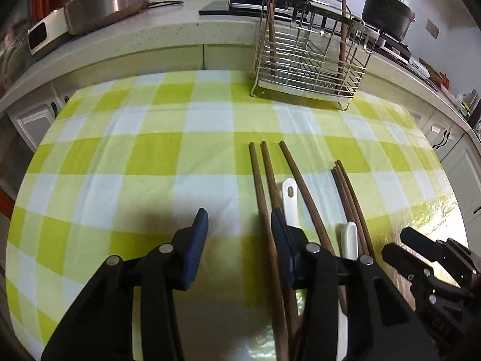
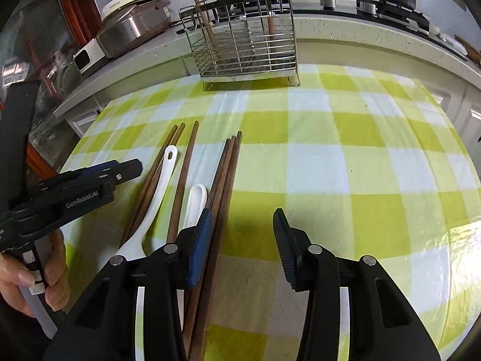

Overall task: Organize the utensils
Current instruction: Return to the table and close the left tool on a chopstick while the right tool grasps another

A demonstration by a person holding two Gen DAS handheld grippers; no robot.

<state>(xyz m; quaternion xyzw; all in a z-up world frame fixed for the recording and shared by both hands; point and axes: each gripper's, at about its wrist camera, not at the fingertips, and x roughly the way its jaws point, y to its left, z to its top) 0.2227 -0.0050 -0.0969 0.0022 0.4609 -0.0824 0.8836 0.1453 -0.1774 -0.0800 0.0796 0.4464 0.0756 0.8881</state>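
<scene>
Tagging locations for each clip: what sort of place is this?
A home kitchen, most likely: a black pot on a gas stove, a rice cooker on the counter, and a wire utensil rack.

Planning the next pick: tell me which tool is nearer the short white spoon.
Right. The right tool has its left finger right beside the short white spoon. The left tool sits farther off, with wooden chopsticks between.

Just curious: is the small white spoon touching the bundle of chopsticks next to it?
Touching. In the right wrist view the small spoon lies with its right edge against the bundle of chopsticks, no cloth showing between them; the left wrist view agrees.
</scene>
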